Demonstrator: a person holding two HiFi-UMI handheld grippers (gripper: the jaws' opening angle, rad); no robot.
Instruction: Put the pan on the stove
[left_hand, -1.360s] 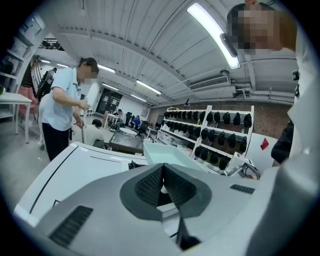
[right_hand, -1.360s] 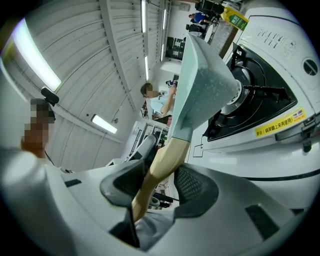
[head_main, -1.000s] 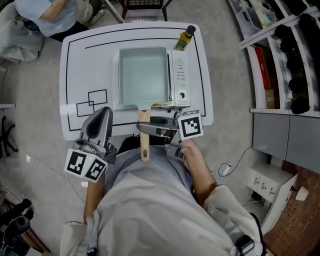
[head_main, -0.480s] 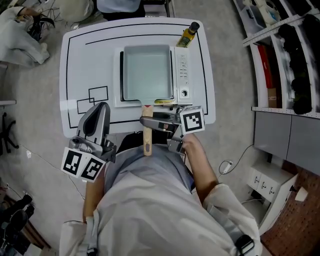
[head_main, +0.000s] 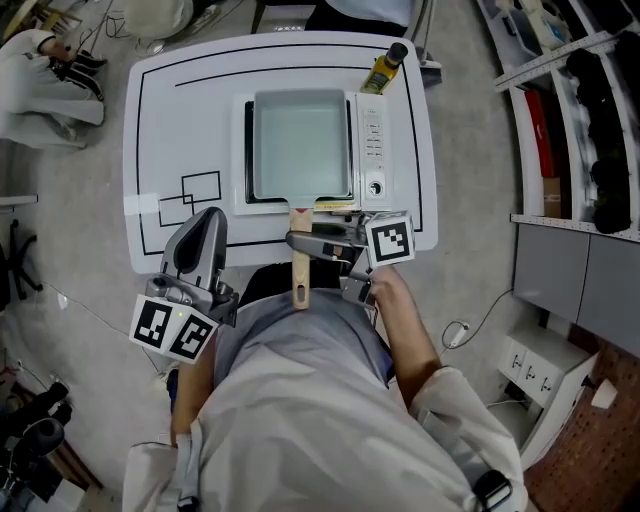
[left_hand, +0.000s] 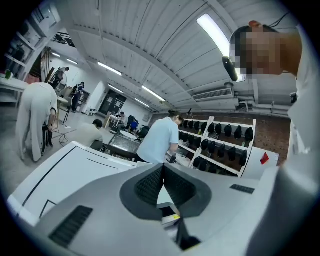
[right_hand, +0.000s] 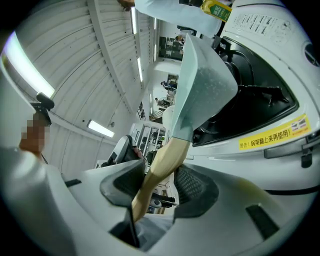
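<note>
A pale green square pan (head_main: 300, 145) lies over the white tabletop stove (head_main: 372, 150) and covers its burner area. Whether it rests on the burner I cannot tell. Its wooden handle (head_main: 299, 275) points back toward me. My right gripper (head_main: 300, 241) comes in from the right and is shut on that handle. In the right gripper view the handle (right_hand: 161, 170) runs between the pads, with the pan (right_hand: 205, 85) above the black burner (right_hand: 260, 100). Near the table's front left edge, my left gripper (head_main: 207, 216) is shut and holds nothing; its jaws (left_hand: 162, 169) meet.
An oil bottle (head_main: 385, 68) stands at the stove's far right corner. The white table (head_main: 180, 120) has black outlines drawn on it. A shelf rack (head_main: 580, 110) stands to the right, and people work beyond the table's far edge.
The pan and my right gripper have edged slightly to the right over the stove, so a dark strip of stove now shows left of the pan. The left gripper has stayed where it was.
</note>
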